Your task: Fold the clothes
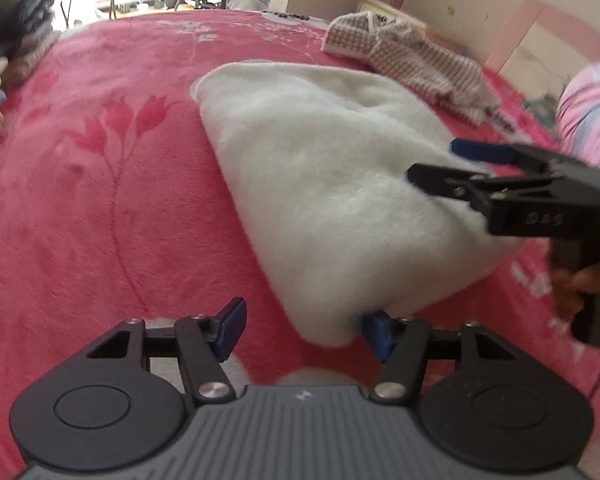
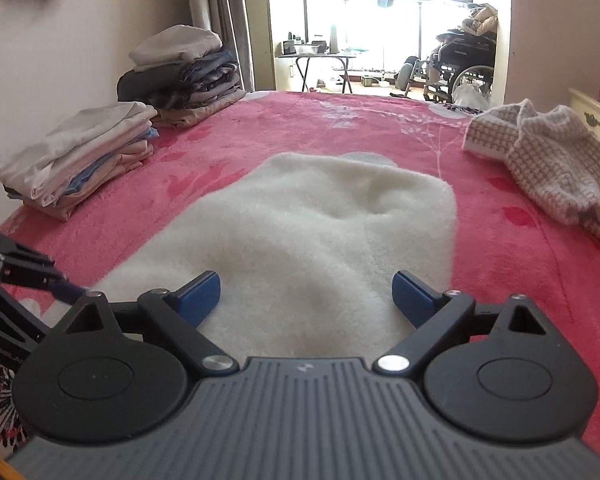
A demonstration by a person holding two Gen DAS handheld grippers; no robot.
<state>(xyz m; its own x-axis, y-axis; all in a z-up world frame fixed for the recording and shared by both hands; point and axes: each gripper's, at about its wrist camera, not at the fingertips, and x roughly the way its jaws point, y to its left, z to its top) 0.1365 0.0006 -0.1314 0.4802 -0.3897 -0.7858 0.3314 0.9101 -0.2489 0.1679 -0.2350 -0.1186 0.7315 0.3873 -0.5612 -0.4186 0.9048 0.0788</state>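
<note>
left wrist view: left gripper (image 1: 306, 330) low over the pink bed (image 1: 100, 200), jaws spread around the near corner of the white fleece (image 1: 320, 184), right pad at the fleece's edge, left pad clear of it. right wrist view: right gripper (image 2: 306, 296) over the fleece's near end, jaws spread wide, nothing pinched. folded stacks (image 2: 80, 152) by the wall, checked knit (image 2: 540, 160) opposite.

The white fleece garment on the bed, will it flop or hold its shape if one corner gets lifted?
The white fleece garment will likely droop, since it already dents and sags on the pink blanket. Its thick fluffy pile suggests bulk rather than weight. It probably won't slip from a grip, being fuzzy, not smooth.
</note>
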